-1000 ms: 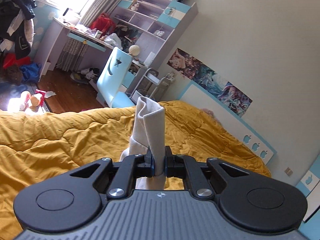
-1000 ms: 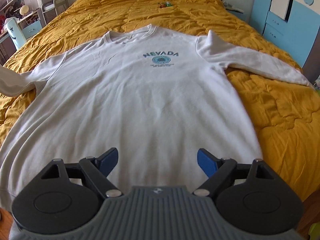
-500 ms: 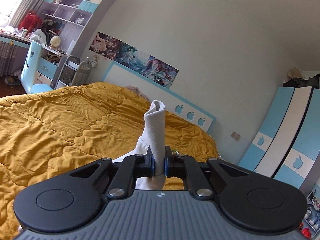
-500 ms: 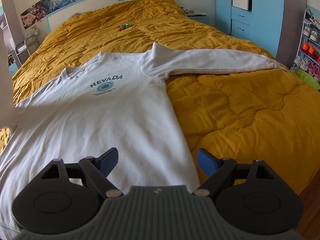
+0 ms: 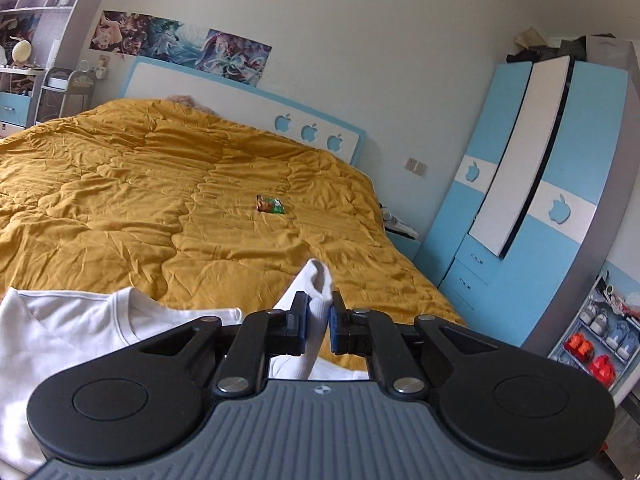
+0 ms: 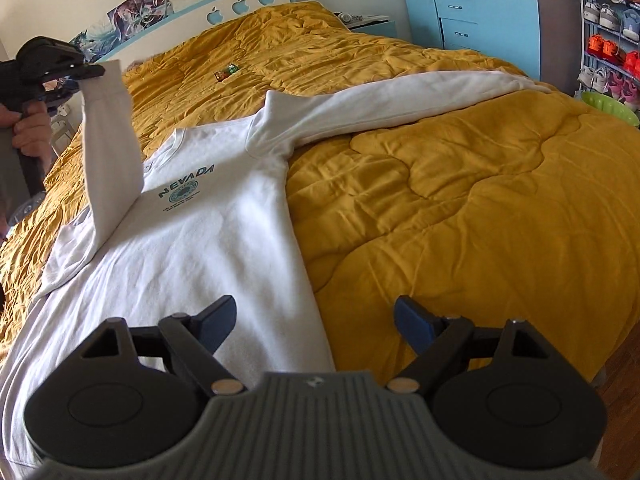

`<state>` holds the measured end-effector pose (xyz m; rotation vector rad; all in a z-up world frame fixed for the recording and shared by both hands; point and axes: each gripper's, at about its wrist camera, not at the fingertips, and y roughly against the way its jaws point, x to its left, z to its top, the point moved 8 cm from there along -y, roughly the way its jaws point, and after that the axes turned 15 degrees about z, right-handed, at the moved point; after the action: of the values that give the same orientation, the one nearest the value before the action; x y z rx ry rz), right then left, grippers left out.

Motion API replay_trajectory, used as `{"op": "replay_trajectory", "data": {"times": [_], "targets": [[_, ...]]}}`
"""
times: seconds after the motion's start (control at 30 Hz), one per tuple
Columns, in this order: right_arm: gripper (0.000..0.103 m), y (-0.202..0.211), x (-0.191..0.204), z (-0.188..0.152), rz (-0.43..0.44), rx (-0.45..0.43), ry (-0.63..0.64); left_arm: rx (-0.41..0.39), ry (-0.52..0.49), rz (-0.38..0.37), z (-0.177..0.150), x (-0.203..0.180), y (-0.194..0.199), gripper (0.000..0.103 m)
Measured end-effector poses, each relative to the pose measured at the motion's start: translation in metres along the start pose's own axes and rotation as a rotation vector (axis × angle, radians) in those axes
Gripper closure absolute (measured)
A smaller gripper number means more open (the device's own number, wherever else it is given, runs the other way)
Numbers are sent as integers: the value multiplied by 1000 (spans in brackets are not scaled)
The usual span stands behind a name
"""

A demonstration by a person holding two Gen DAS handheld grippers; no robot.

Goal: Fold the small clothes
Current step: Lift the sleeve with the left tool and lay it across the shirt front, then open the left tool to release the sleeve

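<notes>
A white "NEVADA" sweatshirt (image 6: 208,240) lies face up on a bed covered by a mustard-yellow quilted duvet (image 6: 460,184), its body flat along the near left part of the bed and one sleeve (image 6: 400,100) stretched out across the quilt toward the right edge. The other sleeve (image 6: 110,152) is raised off the bed, its cuff pinched between the jaws of the left gripper (image 6: 86,72), which a bare hand (image 6: 30,128) holds at the left of the right wrist view. In the left wrist view the same gripper (image 5: 318,320) shows its jaws closed narrowly on the white cuff (image 5: 316,296), with the sweatshirt's neckline just beside it. The right gripper (image 6: 316,318) hangs over the garment's lower right side, jaws spread wide and holding nothing.

A small orange-and-green packet (image 5: 271,204) rests on the duvet well apart from the sweatshirt, nearer the headboard (image 5: 248,114), which is white, edged in light blue and pierced with three apple shapes. Anime posters (image 5: 180,48) line the pale wall above it. A blue-and-white wardrobe (image 5: 536,184) stands to the right of the bed, a rack of shoes (image 6: 610,32) beyond it, and shelving (image 5: 32,4) fills the far left corner.
</notes>
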<state>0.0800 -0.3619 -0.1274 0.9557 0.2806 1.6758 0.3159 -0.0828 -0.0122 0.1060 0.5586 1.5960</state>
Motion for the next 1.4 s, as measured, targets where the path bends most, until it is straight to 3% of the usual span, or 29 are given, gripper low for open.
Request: {"op": "replay_trajectory", "data": {"times": [0.03,0.13,0.17,0.23,0.3,0.4,0.53,0.6,0.67,0.77,0.87,1.0,1.1,1.23,1.33,1.4], "targets": [[21,-1,0,0,-1,1,1,28,-32,-30,-10,-11,-2,86],[21,-1,0,-1,-3,3,5,82,-130,-101,-35,-30,0,48],[21,-1,0,-1,-4,4,4,80,-144,-131,-40,-33,3,41],[21,-2,-1,-1,-6,6,-1,45,-166,-207,-46,-33,20,40],[21,-2,0,-1,-10,10,3,-17,-162,-225,-41,-18,35,38],[21,-1,2,-2,-16,18,12,-78,-122,-119,-26,27,50,29],[21,-2,3,-4,-30,24,33,-108,-229,129,-14,99,57,29],[20,-4,5,-4,-39,28,39,-106,-351,298,-20,136,62,31],[20,-6,7,-5,-48,36,48,-103,-510,388,-36,155,66,32],[20,-9,12,-6,-65,55,67,-54,-725,471,-72,177,66,32],[20,-12,16,-8,-76,76,65,-7,-853,549,-103,196,54,32],[20,-15,22,-13,-97,114,74,63,-882,567,-123,203,27,32],[20,-15,25,-16,-108,129,86,40,-902,638,-124,205,13,34],[20,-16,26,-18,-127,144,88,71,-852,718,-126,218,1,90],[20,-16,28,-18,-136,152,90,77,-795,764,-128,234,3,90],[20,-16,28,-19,-139,156,90,87,-810,777,-129,233,3,89]]}}
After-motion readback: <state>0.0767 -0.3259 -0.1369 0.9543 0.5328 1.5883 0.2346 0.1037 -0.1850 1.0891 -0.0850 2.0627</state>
